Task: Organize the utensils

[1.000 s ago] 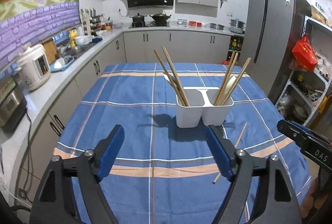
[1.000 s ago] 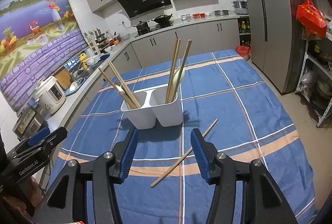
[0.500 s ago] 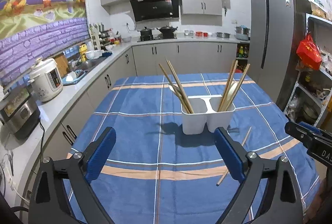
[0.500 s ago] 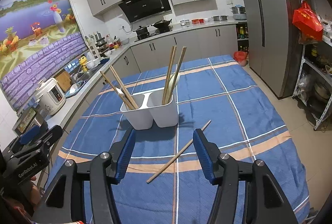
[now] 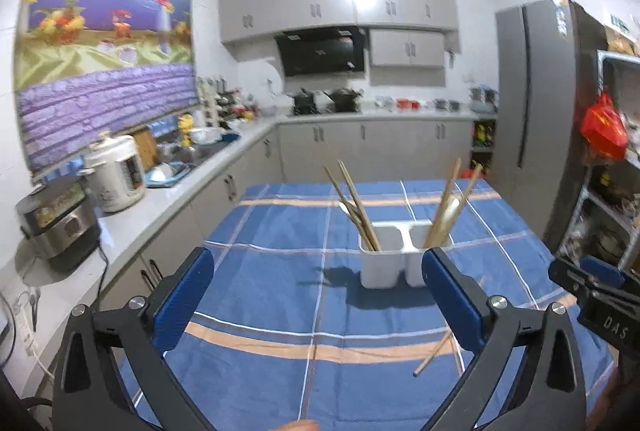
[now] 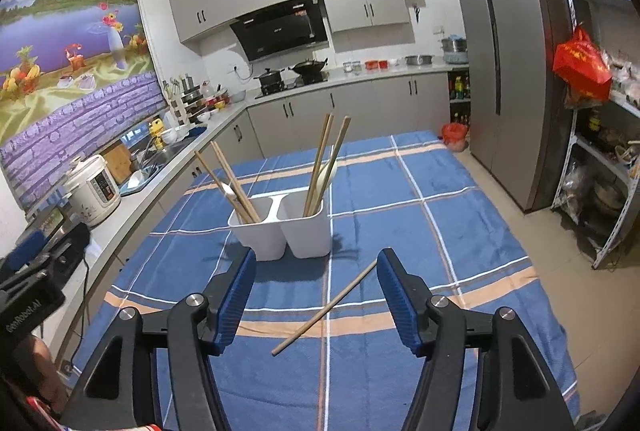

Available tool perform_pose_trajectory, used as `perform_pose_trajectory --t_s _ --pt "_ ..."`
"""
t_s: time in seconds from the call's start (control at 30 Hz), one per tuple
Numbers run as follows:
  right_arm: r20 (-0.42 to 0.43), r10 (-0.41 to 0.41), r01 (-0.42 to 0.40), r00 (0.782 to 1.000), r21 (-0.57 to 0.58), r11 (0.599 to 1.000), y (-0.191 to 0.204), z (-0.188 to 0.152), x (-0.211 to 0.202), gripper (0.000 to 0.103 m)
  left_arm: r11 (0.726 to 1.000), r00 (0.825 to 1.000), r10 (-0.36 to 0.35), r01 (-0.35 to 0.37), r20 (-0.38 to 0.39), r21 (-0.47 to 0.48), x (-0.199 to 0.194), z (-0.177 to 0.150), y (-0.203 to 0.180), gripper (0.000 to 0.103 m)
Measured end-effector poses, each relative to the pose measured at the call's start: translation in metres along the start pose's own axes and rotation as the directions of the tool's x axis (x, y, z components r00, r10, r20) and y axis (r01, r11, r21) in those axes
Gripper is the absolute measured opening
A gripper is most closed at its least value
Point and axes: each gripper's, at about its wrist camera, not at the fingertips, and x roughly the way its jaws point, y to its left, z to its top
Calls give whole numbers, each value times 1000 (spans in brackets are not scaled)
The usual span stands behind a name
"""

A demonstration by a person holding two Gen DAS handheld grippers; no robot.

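Observation:
A white two-compartment utensil holder (image 6: pixel 280 227) (image 5: pixel 394 263) stands on the blue plaid tablecloth. Wooden chopsticks and a pale spoon lean in its left compartment (image 6: pixel 230 181), and more chopsticks with a spoon stand in the right one (image 6: pixel 324 167). One loose chopstick (image 6: pixel 326 307) (image 5: pixel 434 353) lies on the cloth in front of the holder. My right gripper (image 6: pixel 314 271) hovers above that chopstick, jaws opening, nothing between them. My left gripper (image 5: pixel 318 269) is held back from the holder, jaws still opening wide and empty.
The table (image 6: pixel 460 231) fills the middle of a kitchen. A counter with rice cookers (image 5: pixel 116 183) and a sink runs along the left. A grey fridge (image 6: pixel 508 71) and a metal shelf rack (image 6: pixel 600 151) stand to the right. Each gripper shows at the edge of the other's view.
Both grippers have pulled back from the holder and risen, so it looks smaller and the views tilt up. Both jaws have spread wider. The loose chopstick has not moved.

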Motion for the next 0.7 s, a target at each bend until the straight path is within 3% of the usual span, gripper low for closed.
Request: perform_pose_trajectory --t_s 0.13,0.7 --pt "23 -23 23 999 -16 1000 1 -1 -8 71 1000 1000 -17 17 9 -9 -10 -2 -2 103" --pt "23 -37 38 999 -75 996 11 -11 -10 76 996 981 -84 78 -175 -45 6 -25 -6 103"
